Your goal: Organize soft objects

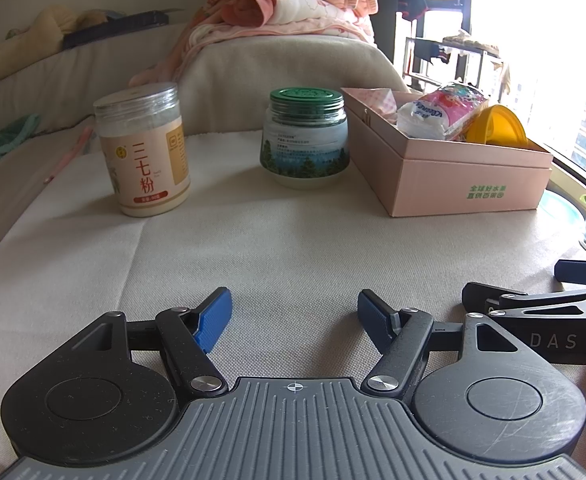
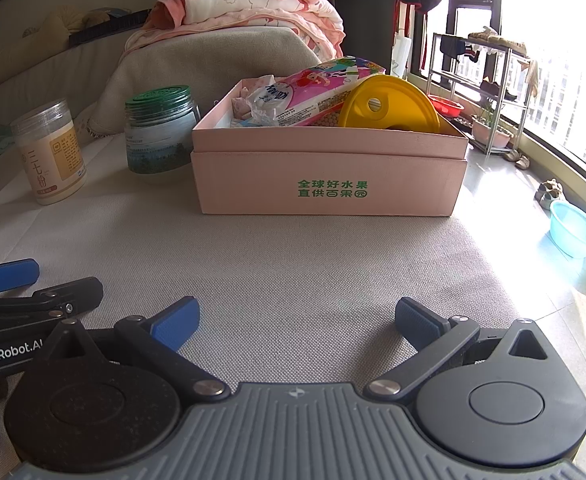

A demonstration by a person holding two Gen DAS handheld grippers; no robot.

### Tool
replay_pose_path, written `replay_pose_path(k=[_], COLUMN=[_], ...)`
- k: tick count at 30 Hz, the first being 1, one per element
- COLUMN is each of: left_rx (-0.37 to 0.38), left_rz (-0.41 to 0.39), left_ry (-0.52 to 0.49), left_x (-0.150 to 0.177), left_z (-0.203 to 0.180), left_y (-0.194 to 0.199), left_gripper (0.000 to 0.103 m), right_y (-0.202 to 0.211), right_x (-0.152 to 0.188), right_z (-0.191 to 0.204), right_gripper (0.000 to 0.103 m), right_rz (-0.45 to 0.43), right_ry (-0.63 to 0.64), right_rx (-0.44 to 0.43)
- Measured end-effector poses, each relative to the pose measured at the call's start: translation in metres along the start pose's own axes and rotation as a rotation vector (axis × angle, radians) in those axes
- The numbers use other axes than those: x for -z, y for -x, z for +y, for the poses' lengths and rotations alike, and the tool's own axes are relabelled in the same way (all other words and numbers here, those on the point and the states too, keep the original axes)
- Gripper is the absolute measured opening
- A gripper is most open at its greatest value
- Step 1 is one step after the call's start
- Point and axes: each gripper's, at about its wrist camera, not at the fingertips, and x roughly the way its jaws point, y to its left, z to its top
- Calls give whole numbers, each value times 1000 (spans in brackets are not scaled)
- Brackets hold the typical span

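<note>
**A:** Survey, largest item first. The cloth-covered table (image 2: pixel 293 264) carries everything. At its far edge stands the pink box (image 2: pixel 329 176), uncovered. The soft goods already lie inside it: a pink printed tissue pack (image 2: pixel 313 96) resting across the contents, with a yellow lid (image 2: pixel 389 108) leaning at the window end. Left of the box, close beside it, is the green-lidded jar (image 2: pixel 159 132); further left, apart from it, the powder jar (image 1: pixel 143 148).

**B:** Procedure for the step in hand?

**A:** In my judgement nothing soft lies within easy reach on the table, so the work appears nearly finished or paused. If the pack needs seating, approach from above the box wall, grip the pack across its short side, and close lightly; it will deform under pressure. Keep clear of the two jars.

**B:** Gripper condition?

**A:** The left gripper (image 1: pixel 295 320) is spread moderately, blue pads apart, holding nothing, over bare cloth. The right gripper (image 2: pixel 297 320) is spread wider, likewise unloaded. Both sit side by side near the front edge, well apart from the box.
</note>
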Motion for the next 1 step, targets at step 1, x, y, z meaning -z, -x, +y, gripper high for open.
replay_pose_path(k=[1], left_rx=[1], left_rz=[0], left_ry=[1], left_x=[0], left_z=[0], left_y=[0], left_gripper=[75], right_y=[0], right_x=[0], right_z=[0], right_gripper=[103], right_rz=[0], right_ry=[0], right_rx=[0])
